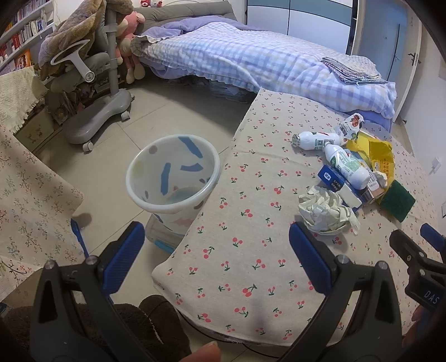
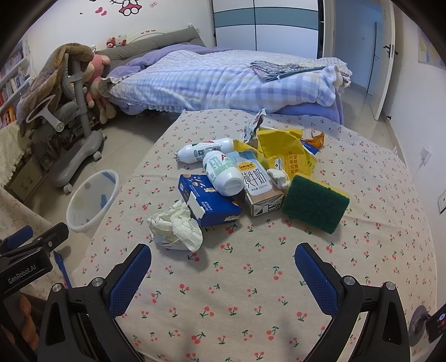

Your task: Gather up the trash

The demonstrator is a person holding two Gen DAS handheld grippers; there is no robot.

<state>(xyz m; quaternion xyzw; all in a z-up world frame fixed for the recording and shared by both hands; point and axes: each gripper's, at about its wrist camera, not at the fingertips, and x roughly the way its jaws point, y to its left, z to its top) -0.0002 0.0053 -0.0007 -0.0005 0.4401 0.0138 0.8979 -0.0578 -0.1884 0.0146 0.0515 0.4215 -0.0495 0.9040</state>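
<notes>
Where trash [image 2: 237,178] lies, cherry-print tablecloth [image 2: 251,278], bedroom.

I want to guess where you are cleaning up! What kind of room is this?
Most likely a child's bedroom: there is a bed with a checked quilt, plush toys beside it, and a cartoon cat sticker on the wall.

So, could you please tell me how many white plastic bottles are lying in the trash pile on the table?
2. One bottle lies at the pile's far left edge; the other bottle lies nearer, propped on the blue box. More may be hidden under the yellow bag.
</notes>
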